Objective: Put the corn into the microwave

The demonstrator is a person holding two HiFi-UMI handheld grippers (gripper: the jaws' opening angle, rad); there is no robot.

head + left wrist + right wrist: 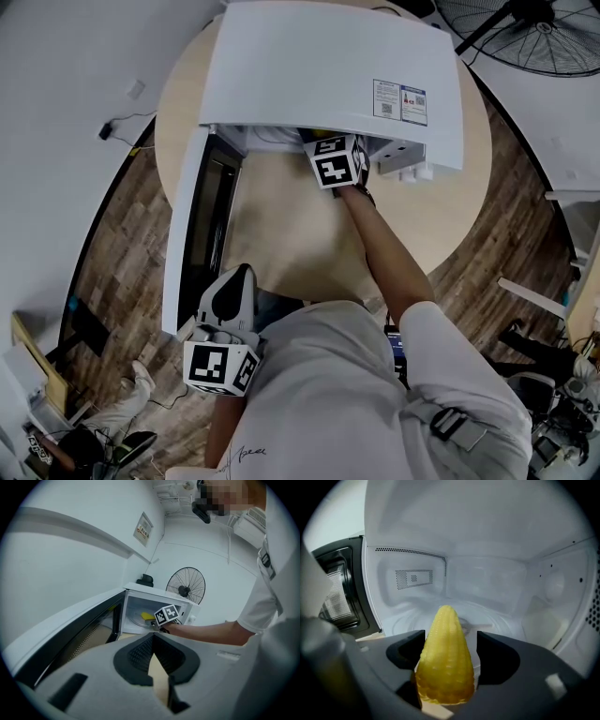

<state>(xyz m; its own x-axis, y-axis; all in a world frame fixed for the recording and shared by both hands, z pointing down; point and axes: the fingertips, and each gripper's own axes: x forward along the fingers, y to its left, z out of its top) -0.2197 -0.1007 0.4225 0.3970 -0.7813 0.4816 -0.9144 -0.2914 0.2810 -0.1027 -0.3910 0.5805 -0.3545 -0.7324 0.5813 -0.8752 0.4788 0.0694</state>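
1. Right hand-held gripper (450, 638) has its jaws standing apart, and the corn (445, 663) lies between them with its pointed tip toward the back wall. A narrow gap shows between the corn and the jaw on the right of the view, so the pads do not press on it
2. This corn is already inside the cavity of the microwave (487, 573), over the round glass plate (405, 620); whether it rests on the plate I cannot tell
3. From the head view only the marker cube (336, 161) of this gripper and the bare forearm (384, 253) show, because the white top of the microwave (328, 75) covers the jaws
4. Microwave door (192, 234) is swung fully open to the left side
5. Left hand-held gripper (152, 641) is held low near the person's body, well apart from the microwave. Its jaw tips are together and nothing is between them
6. Microwave stands on a round wooden surface (281, 225)
7. Behind the surface a black fan (534, 37) stands on the wooden floor (122, 244)
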